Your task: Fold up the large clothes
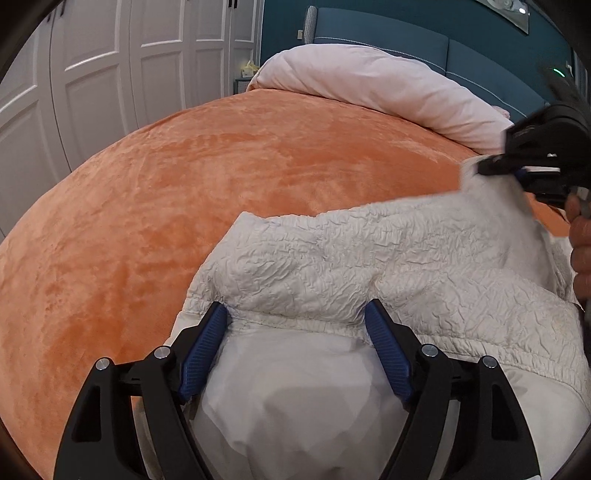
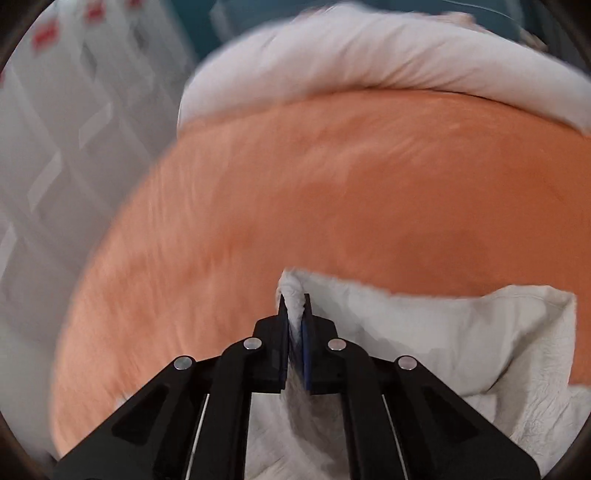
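Note:
A large white crinkled garment (image 1: 369,266) with a smooth lining lies on the orange bedspread (image 1: 221,177). My left gripper (image 1: 297,314) is open, its blue pads on either side of a folded edge of the garment. My right gripper (image 2: 294,306) is shut on a bunched edge of the white garment (image 2: 461,325) and holds it above the orange bedspread (image 2: 332,192). The right gripper also shows in the left wrist view (image 1: 517,166) at the far right, gripping the garment's far corner. The right wrist view is blurred.
A rolled pale pink duvet (image 1: 369,88) lies along the far side of the bed, in front of a teal headboard (image 1: 424,33). White wardrobe doors (image 1: 92,74) stand at the left. The duvet also shows in the right wrist view (image 2: 369,62).

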